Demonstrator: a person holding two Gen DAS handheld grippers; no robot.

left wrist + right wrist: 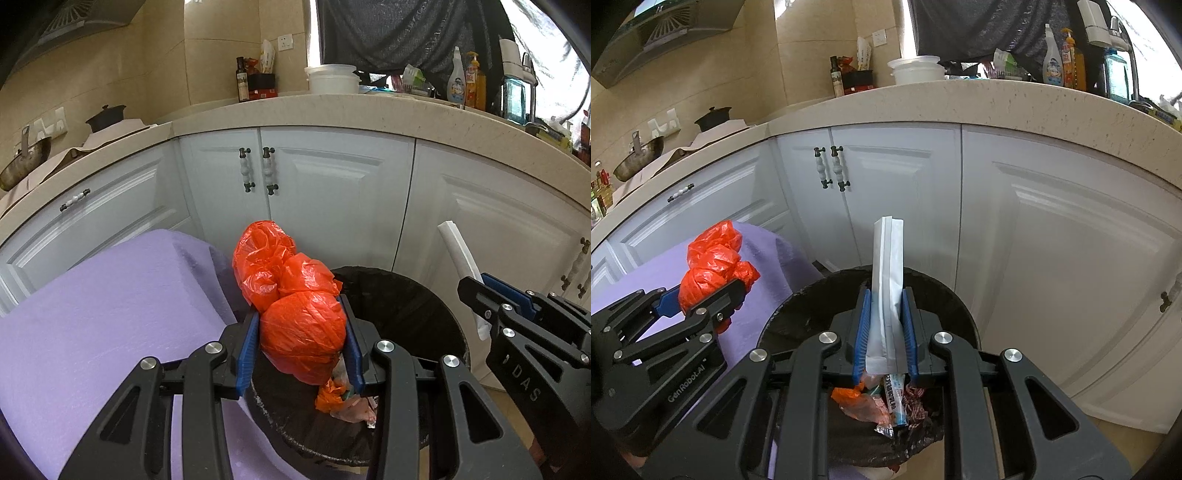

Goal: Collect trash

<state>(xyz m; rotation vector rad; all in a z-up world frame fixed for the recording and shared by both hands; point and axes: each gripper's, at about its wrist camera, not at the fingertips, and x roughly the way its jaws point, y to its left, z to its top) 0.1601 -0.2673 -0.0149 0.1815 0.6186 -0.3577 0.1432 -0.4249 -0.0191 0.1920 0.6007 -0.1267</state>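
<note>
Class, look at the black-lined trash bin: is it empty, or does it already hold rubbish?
Not empty. Inside the trash bin, crumpled wrappers and orange plastic scraps lie at the bottom, below the right gripper.

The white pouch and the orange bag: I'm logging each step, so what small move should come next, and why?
Probably open the right gripper first. Its white pouch stands upright directly above the black-lined bin, where other wrappers already lie, so it should drop in. The left gripper holds the orange bag nearer the bin's edge, beside the purple foam.
</note>
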